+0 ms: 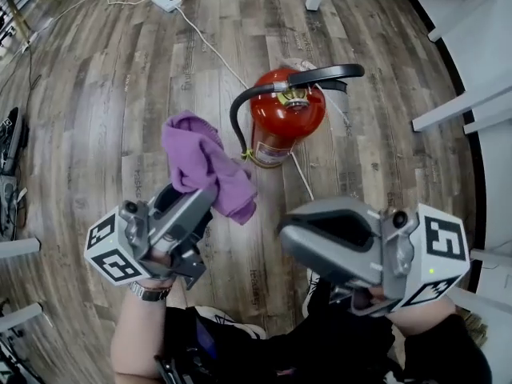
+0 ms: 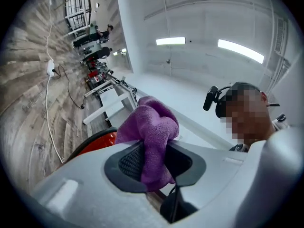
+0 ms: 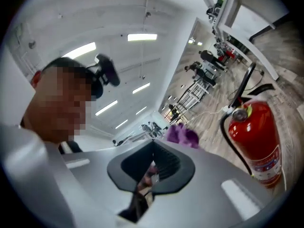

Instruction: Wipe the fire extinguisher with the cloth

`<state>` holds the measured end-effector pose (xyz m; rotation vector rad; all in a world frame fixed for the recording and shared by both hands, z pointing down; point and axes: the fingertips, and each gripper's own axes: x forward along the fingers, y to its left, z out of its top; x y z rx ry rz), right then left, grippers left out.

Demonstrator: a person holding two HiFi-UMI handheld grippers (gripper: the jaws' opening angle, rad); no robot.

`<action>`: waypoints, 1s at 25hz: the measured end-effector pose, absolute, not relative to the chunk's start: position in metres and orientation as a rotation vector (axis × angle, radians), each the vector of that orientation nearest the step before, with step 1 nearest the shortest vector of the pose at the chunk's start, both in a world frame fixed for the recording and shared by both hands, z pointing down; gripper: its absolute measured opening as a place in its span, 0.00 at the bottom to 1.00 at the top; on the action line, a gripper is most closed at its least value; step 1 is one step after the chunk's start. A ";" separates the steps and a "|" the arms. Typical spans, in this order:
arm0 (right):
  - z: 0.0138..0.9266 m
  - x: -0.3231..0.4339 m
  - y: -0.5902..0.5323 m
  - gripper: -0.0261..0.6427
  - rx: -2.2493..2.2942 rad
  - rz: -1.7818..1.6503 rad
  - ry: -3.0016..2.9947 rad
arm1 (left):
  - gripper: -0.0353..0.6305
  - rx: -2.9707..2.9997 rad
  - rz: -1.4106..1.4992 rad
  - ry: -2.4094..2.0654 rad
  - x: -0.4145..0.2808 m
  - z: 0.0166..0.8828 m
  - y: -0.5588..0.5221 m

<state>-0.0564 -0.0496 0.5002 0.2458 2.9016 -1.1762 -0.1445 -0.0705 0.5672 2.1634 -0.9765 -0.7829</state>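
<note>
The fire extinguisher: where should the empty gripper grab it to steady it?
Probably the black handle on top of the fire extinguisher, approached from above with the jaws across it. It is a slim bar jutting sideways, while the red body looks too wide and round. The right gripper is shut and would have to open first.
</note>
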 end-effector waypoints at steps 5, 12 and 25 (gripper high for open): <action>0.513 -0.052 0.000 0.04 0.564 -0.835 3.080 | 0.20 2.300 -0.539 -0.985 -0.157 0.570 -0.092; 0.517 -0.053 -0.018 0.04 0.488 -0.946 3.039 | 0.20 2.355 -0.200 -0.910 -0.170 0.572 -0.134; 0.509 -0.041 -0.029 0.04 0.463 -0.983 2.996 | 0.21 2.118 -0.009 -0.398 -0.150 0.592 -0.251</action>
